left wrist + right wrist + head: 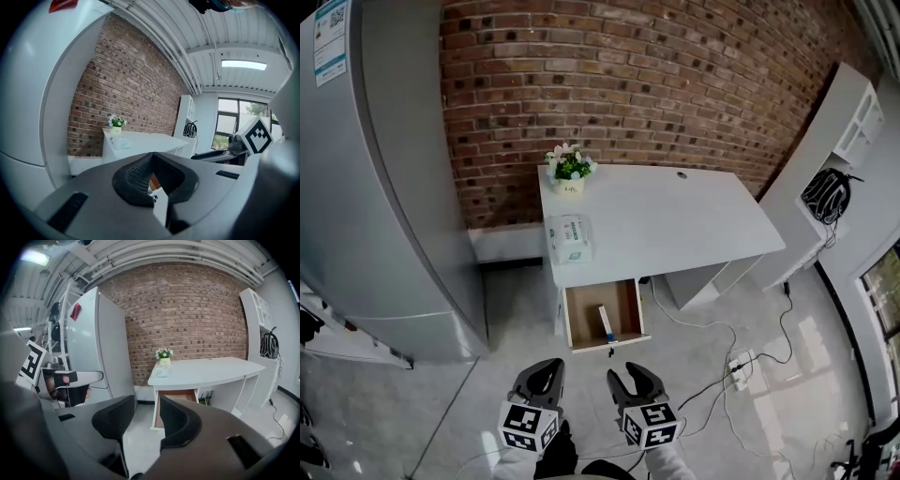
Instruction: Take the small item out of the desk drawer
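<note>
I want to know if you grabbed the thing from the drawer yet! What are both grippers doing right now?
Left gripper: closed, holding nothing.
Right gripper: open, holding nothing.

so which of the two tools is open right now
The right tool: its jaws stand apart with a clear gap and nothing between them, while the left tool has its jaws closed together.

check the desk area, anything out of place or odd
Only the drawer stands pulled open, with a small item lying inside. Cables trail loosely over the floor to a power strip. Nothing looks spilled or damaged.
</note>
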Available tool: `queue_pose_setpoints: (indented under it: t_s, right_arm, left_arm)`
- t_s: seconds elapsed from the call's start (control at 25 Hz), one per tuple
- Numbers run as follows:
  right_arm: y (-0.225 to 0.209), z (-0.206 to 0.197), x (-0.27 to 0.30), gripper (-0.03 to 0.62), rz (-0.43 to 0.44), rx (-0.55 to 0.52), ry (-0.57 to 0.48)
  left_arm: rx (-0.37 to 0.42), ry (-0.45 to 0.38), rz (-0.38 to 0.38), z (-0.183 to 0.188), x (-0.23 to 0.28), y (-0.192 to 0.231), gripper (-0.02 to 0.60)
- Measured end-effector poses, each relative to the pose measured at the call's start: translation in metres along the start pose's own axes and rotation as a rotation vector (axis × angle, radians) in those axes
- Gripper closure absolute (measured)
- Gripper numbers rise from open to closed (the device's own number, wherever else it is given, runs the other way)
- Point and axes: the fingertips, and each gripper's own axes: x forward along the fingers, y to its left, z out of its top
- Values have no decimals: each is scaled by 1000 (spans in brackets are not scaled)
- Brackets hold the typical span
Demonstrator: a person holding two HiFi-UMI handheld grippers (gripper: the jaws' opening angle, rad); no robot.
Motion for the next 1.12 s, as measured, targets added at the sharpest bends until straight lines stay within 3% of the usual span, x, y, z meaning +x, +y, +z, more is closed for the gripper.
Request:
queue_pose_setpoints:
  t_s: [0.32,0.72,1.12]
  right_arm:
    - [-22,1,43,401,-46,5,61]
    - [-58,-8,92,401,-72,24,99]
    - [-100,-45,149,402,-58,41,204]
  left_arm:
    - [-11,35,-48,-1,41,22,566]
    - [-1,98,-53,-17,90,41,566]
    - [23,177,-42,-40,146,53,566]
